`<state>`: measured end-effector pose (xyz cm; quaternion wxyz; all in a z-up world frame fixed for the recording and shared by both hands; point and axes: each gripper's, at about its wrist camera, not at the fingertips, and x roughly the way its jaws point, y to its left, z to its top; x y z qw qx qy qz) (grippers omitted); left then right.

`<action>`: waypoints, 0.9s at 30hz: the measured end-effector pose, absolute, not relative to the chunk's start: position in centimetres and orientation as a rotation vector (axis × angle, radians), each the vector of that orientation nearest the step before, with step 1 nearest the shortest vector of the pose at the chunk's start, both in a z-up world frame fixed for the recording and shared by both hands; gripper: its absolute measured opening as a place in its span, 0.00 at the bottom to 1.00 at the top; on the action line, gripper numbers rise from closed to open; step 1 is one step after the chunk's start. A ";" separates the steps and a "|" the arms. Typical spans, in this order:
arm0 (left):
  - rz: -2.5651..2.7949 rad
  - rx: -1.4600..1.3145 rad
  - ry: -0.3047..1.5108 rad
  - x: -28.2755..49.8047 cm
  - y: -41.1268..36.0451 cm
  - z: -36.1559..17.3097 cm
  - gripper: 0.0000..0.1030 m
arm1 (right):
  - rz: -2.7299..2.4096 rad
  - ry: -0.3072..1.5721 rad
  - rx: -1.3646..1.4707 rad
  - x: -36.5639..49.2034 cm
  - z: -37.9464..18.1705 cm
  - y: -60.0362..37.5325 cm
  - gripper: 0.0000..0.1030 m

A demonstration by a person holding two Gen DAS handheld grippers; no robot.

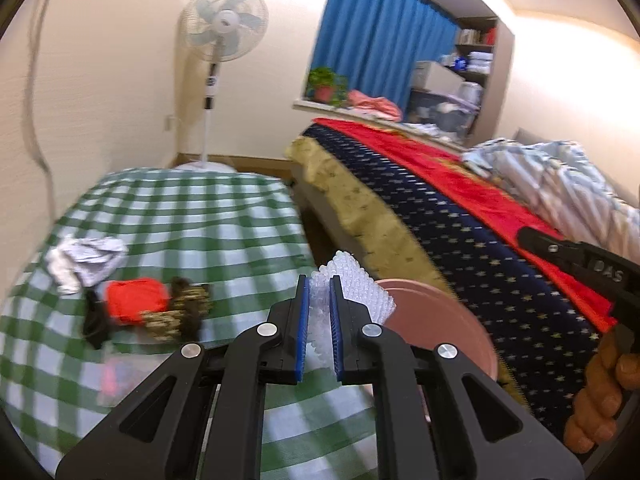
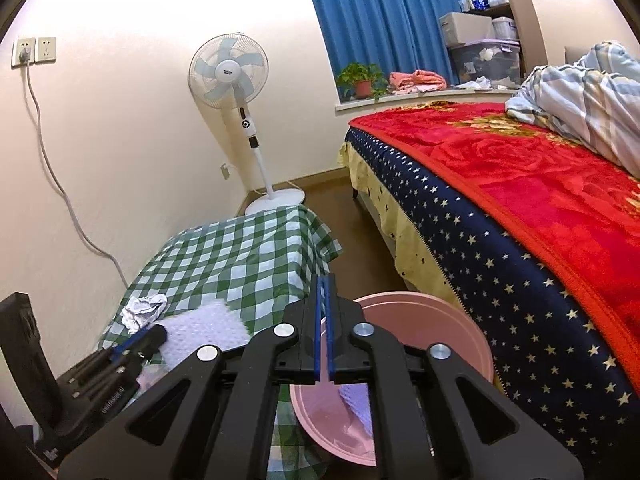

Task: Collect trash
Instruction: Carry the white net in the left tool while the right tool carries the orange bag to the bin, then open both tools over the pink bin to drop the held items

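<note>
- My left hand-held gripper [image 1: 319, 312] is clamped on a sheet of white bubble wrap [image 1: 352, 284], pinched near one edge so the rest stands up and flops past the pads; that leaves it free to drop once I let go.
- I am holding it just beside the pink bin [image 1: 444, 312], which stands in the gap between the counter [image 1: 200, 216] and the bed [image 1: 460, 216], within reach of both hands. Judging by the right wrist view, the wrap hangs at the counter's edge and not yet over the rim.
- My right hand-held gripper [image 2: 325, 328] has its pads nearly together with nothing between them. It hovers above the pink bin [image 2: 440, 320], where a pale scrap [image 2: 354, 400] already lies inside, so I take that hand to be empty.
- Still on the green checked cloth of the counter: a crumpled paper ball [image 1: 86, 258], a red wrapper [image 1: 136, 300] and a brown patterned wrapper [image 1: 180, 308] touching it, plus something black that I cannot make out.
- The litter sits grouped on the near left of the counter, well apart from the bin, so each piece needs its own carry.
- Next, I judge, the wrap must travel over the rim before release; being light and springy, it may cling to a pad or drift.
</note>
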<state>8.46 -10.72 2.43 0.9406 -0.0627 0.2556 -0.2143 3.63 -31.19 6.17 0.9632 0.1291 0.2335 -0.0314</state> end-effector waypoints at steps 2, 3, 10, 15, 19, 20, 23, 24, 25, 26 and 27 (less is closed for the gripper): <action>-0.492 -0.132 0.519 8.4 -11.7 2.4 0.15 | -0.077 0.471 0.265 3.5 6.2 -31.7 0.05; -0.516 -0.130 0.521 8.4 -12.2 2.3 0.24 | -0.082 0.470 0.270 3.4 6.2 -31.9 0.08; -0.486 -0.166 0.538 9.1 -11.4 1.7 0.29 | -0.101 0.463 0.280 3.2 6.1 -32.3 0.29; -0.439 -0.200 0.546 9.5 -9.6 1.7 0.29 | -0.100 0.477 0.268 3.4 5.6 -32.0 0.29; -0.421 -0.214 0.539 9.4 -8.8 1.9 0.29 | -0.098 0.478 0.261 3.3 5.7 -31.8 0.29; -0.420 -0.211 0.537 9.4 -8.7 2.0 0.29 | -0.097 0.476 0.257 3.2 5.7 -31.7 0.29; -0.419 -0.203 0.532 9.2 -8.8 2.2 0.29 | -0.095 0.477 0.248 3.1 5.6 -31.4 0.29; -0.417 -0.202 0.530 9.2 -8.6 2.3 0.29 | -0.094 0.478 0.246 3.0 5.6 -31.4 0.29; -0.416 -0.203 0.529 9.2 -8.5 2.3 0.29 | -0.094 0.479 0.244 3.0 5.6 -31.3 0.29; -0.414 -0.205 0.527 9.2 -8.4 2.3 0.29 | -0.094 0.480 0.242 3.0 5.5 -31.2 0.29; -0.410 -0.208 0.527 9.2 -8.2 2.4 0.29 | -0.093 0.481 0.241 2.9 5.5 -31.2 0.29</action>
